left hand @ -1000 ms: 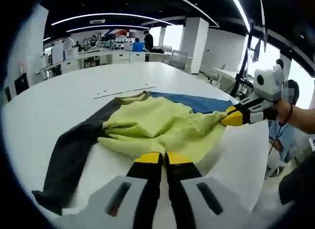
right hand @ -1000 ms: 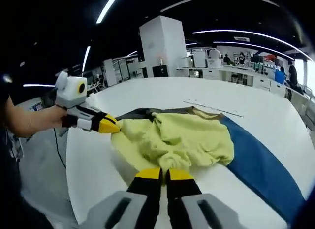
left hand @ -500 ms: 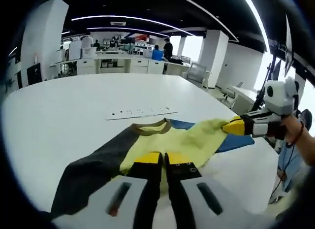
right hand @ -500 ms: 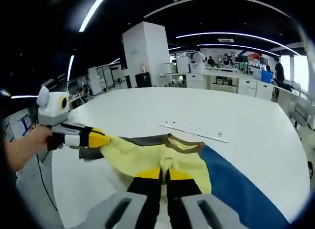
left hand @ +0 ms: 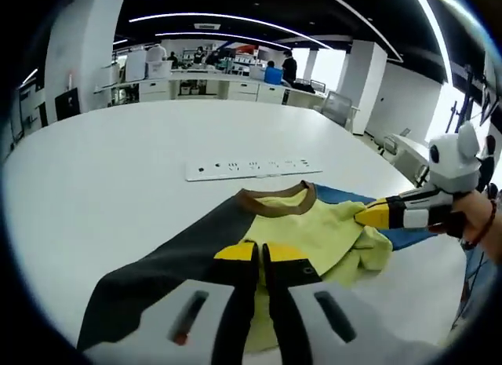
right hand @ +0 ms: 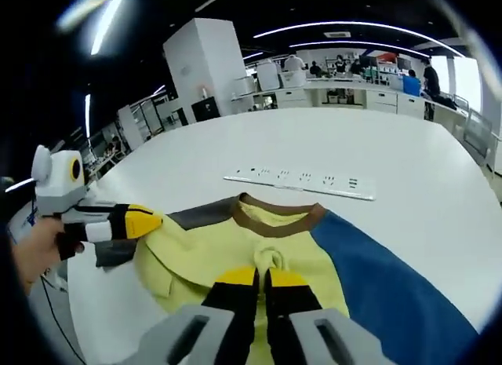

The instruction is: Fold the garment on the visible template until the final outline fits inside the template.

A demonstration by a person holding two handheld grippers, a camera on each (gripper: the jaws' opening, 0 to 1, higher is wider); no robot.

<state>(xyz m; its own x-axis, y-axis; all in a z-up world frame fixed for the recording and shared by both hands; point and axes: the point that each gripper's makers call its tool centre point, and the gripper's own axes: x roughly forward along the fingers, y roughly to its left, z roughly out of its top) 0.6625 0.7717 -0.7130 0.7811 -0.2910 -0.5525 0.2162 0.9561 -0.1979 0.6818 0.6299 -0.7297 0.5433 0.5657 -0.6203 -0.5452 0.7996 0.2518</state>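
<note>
The white surface [left hand: 94, 184] carries the garment [left hand: 298, 224], which lies just ahead of both hand-held grippers, collar on the far side toward a white strip [left hand: 255, 167]. Its long axis runs left to right: dark sleeve [left hand: 165, 271] left, yellow body in the middle, blue sleeve [right hand: 384, 279] right. The left hand-held gripper [left hand: 261, 259] has its jaws pinched together on yellow cloth. The right hand-held gripper [right hand: 261, 280] likewise seems clamped on a yellow fold near the middle, though the cloth hides the tips.

Yellow hem [left hand: 345, 239] now nearer the brown collar [left hand: 276, 201], carried by both tools.
</note>
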